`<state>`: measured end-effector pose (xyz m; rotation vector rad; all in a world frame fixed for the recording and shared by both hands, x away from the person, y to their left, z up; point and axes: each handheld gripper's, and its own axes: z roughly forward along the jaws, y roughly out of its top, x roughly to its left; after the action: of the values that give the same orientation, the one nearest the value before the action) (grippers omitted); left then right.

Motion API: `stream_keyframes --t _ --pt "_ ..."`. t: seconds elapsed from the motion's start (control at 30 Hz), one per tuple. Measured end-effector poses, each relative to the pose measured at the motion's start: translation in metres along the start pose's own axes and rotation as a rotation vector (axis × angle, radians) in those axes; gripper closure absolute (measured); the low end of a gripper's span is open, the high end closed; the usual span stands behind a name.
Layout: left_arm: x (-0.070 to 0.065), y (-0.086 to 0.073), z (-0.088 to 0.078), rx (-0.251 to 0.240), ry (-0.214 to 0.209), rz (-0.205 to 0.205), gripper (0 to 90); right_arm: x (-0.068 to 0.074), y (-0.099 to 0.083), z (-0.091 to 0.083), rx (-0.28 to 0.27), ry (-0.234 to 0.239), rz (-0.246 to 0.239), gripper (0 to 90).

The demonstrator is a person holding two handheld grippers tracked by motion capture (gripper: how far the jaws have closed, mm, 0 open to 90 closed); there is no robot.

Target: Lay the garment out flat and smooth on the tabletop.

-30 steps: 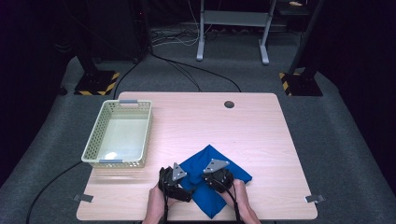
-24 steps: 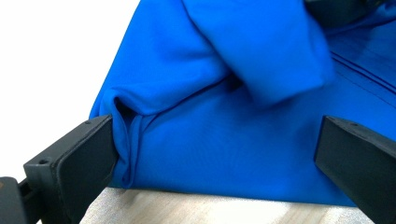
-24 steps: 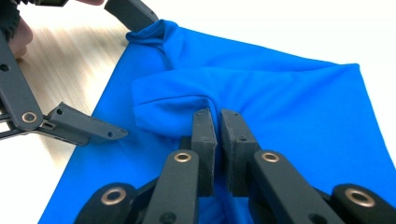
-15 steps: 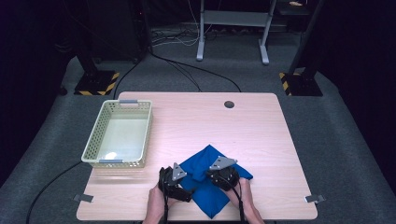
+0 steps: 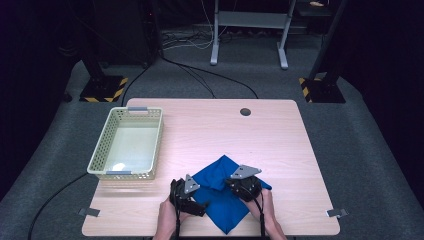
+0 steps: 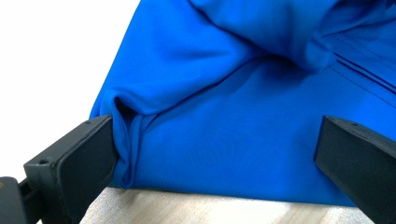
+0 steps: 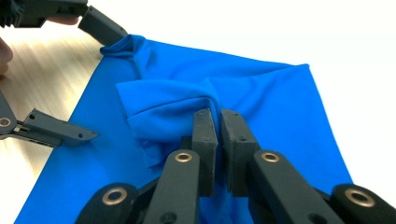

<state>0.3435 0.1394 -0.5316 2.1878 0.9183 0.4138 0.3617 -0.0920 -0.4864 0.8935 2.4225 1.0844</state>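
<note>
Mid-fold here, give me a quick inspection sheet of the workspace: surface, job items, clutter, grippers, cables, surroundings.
Surface: wooden table, round hole near the far edge.
Job's things: blue cloth at the near edge, partly folded over itself.
Clutter: empty basket on the left.
Grippers: right gripper shut on a cloth fold; left gripper open, one jaw at a bunched corner.
Cables: black cables on the floor.
Surroundings: dark carpet, stands behind.

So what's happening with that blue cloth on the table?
A person is working a blue cloth on the wooden table with a handheld gripper in each hand. The right gripper is shut on a bunched fold near the cloth's middle, pulling it up off the rest. The left gripper is open, one finger touching the cloth's crumpled edge. A pale plastic basket sits to the left, nothing in it.
</note>
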Motion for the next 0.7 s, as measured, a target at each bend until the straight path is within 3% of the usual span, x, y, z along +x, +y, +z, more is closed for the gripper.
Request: stream_keyframes --t 0.7 --pt "0.0 0.0 0.0 -0.001 0.0 0.0 0.0 -0.026 0.009 -0.02 -0.042 -0.061 0.027 85.2"
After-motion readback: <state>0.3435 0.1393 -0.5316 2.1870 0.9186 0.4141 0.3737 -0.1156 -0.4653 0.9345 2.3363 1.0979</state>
